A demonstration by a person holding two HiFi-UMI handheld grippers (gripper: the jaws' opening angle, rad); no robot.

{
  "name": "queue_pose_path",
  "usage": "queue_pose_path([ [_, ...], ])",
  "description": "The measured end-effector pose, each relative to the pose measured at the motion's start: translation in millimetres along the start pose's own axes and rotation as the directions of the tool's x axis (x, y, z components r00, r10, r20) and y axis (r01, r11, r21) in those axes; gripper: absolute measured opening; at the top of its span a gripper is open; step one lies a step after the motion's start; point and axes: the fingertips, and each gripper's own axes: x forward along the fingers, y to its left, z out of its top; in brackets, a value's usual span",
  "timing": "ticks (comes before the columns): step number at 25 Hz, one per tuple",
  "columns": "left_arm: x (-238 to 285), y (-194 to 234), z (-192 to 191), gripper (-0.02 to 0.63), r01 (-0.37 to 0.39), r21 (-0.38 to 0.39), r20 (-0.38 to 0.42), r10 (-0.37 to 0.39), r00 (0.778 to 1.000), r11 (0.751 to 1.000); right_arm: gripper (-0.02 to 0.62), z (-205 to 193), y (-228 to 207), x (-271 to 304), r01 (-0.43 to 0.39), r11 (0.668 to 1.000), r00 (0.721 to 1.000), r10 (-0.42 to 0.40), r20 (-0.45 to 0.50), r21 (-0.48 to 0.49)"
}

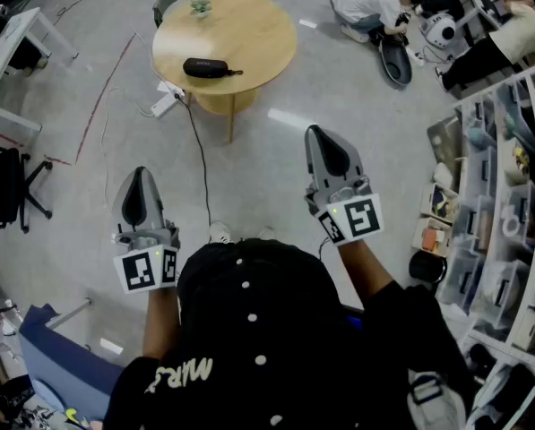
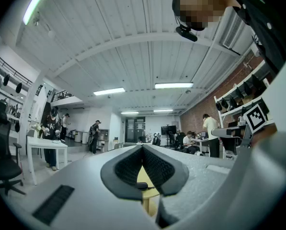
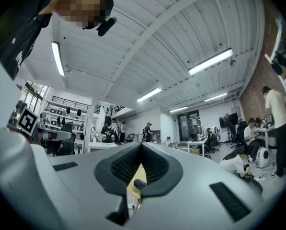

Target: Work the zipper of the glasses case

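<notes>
Well, glasses case (closed) lies on table.

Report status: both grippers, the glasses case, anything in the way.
Left gripper and right gripper shut, empty, well short of the round table. Glasses case lies on it, untouched. Black cable trails across the floor between.

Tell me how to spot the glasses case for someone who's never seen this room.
Look for the round wooden table on the grey floor. The glasses case lies near the table's near edge. It is black and oblong, with a short strap at one end, unlike the small green plant at the far edge.
</notes>
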Motion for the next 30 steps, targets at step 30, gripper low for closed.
queue_pose_path([
  [30, 18.9, 69.6, -16.9, 0.261, 0.050, -0.028, -0.029, -0.051, 0.998, 0.998, 0.196, -10.2, 43.3, 51.2, 0.021, 0.999, 0.999, -0.022, 0.026, 0.029],
])
